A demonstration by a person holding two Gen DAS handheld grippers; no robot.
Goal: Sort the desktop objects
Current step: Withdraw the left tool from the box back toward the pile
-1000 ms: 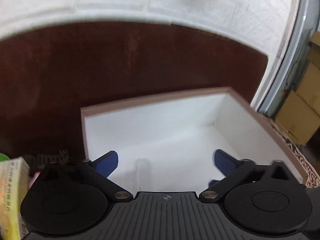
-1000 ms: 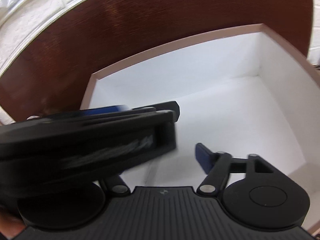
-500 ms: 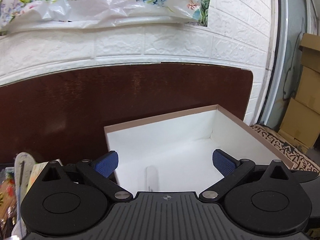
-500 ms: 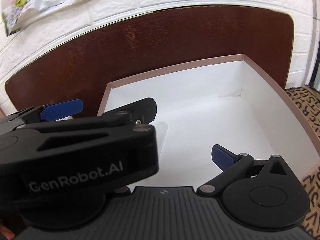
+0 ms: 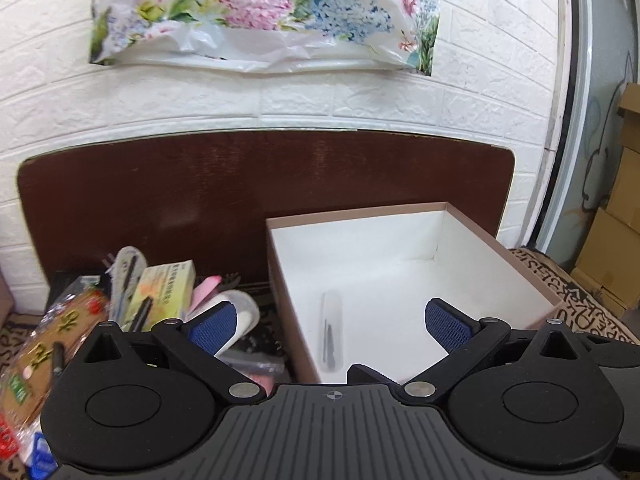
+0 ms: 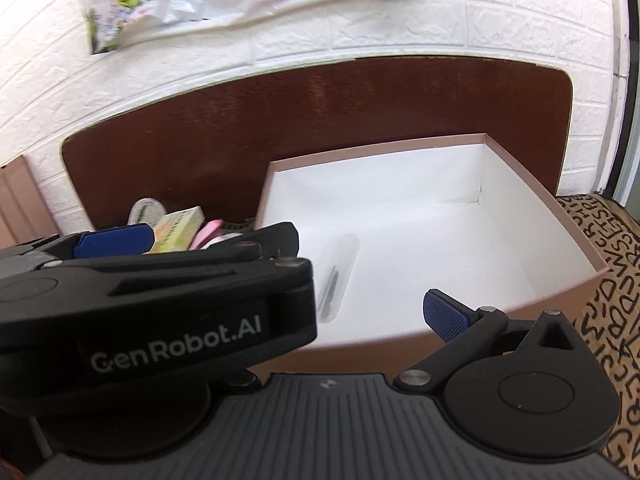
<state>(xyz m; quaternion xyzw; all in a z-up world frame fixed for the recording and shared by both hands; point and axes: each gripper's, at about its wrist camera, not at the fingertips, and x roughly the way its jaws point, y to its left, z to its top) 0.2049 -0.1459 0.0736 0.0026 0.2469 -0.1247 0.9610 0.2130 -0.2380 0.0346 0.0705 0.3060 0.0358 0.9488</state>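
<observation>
Left gripper: we see both blue pads spread wide, nothing between them. It hangs over the box's near-left edge, one pad above the pile, the other above the box floor.
Right gripper: jaws wide apart and empty. We only see its right pad; the left one is hidden behind the left gripper's body, which crosses the lower left of the right wrist view.
Box: open, pink-brown rim, white inside, sitting on the patterned mat against the dark brown board.
Case: we see a clear, slim case with dark pieces inside, lying flat on the box floor near the left wall. Only item in the box. Neither gripper touches it.
Pile: unsorted stuff just left of the box, outside it.
Yellow carton: tilted, in the pile.
Snack bag: brown, far left of the pile.
Pink item: pokes up beside the carton; we cannot tell what it is.
White oval: partly behind the left pad, unclear.
Backdrop: white brick wall, floral plastic bag hanging on it, cardboard boxes at far right.
</observation>
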